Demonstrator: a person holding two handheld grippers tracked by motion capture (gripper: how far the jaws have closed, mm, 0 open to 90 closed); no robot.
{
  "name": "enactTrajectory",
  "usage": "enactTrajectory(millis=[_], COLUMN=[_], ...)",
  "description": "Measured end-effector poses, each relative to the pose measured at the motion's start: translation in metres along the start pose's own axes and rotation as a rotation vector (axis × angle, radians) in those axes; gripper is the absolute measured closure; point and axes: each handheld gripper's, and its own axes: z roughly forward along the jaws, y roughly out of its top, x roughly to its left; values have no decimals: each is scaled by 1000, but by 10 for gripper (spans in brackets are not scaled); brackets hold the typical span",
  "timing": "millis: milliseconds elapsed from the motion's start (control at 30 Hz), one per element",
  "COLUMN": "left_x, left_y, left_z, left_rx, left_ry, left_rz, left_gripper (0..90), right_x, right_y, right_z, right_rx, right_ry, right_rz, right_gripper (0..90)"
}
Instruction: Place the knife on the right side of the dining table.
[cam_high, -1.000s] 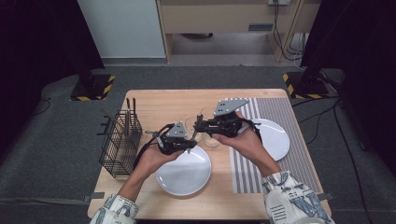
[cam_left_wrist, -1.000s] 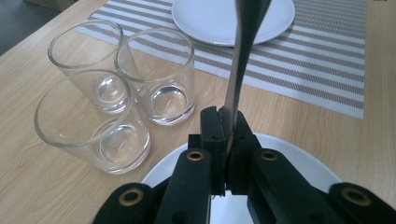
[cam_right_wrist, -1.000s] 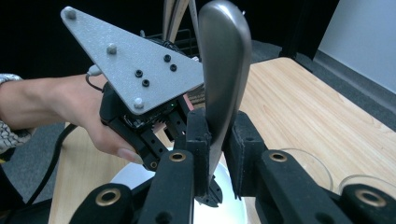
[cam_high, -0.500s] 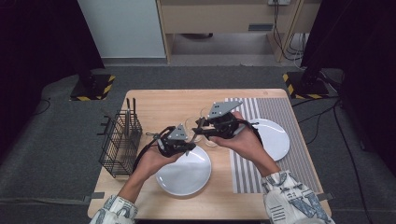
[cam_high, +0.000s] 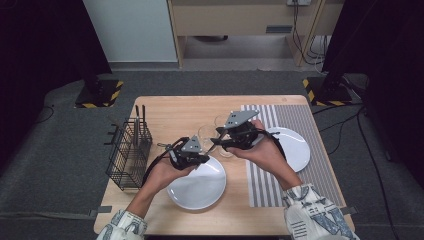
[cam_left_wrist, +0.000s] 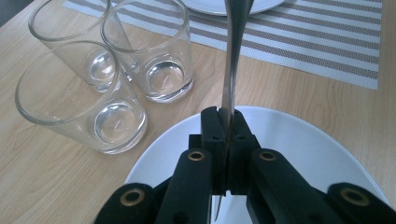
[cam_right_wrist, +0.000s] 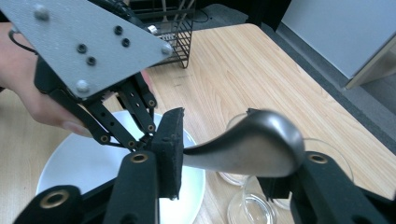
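My left gripper is shut on the handle of a metal spoon, holding it above a white plate. In the high view the left gripper and right gripper meet tip to tip over the table's middle. The spoon's bowl lies between the jaws of my right gripper, which stand wide apart around it. The left gripper's grey plate fills the upper left of the right gripper view.
Three clear glasses stand close together beside the near plate. A second white plate lies on a striped placemat. A black wire basket holding utensils stands at the table's left edge.
My right gripper has come down and to the left until its jaws sit around the spoon's bowl. The left gripper has barely moved.
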Motion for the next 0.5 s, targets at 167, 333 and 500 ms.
enactTrajectory(millis=[167,333,500], left_x=[-2,-4,-4], left_y=[-1,-1,-1], left_z=[2,2,2], left_rx=[22,29,34], left_ry=[-7,-13,-22], left_rz=[10,12,14], left_gripper=[889,889,889], right_x=[-4,-5,-7], right_y=[-5,-10,-17], right_z=[0,-1,-1], right_rx=[24,34,33], right_ry=[-17,-16,-13], right_rz=[9,6,27], right_gripper=[490,490,491])
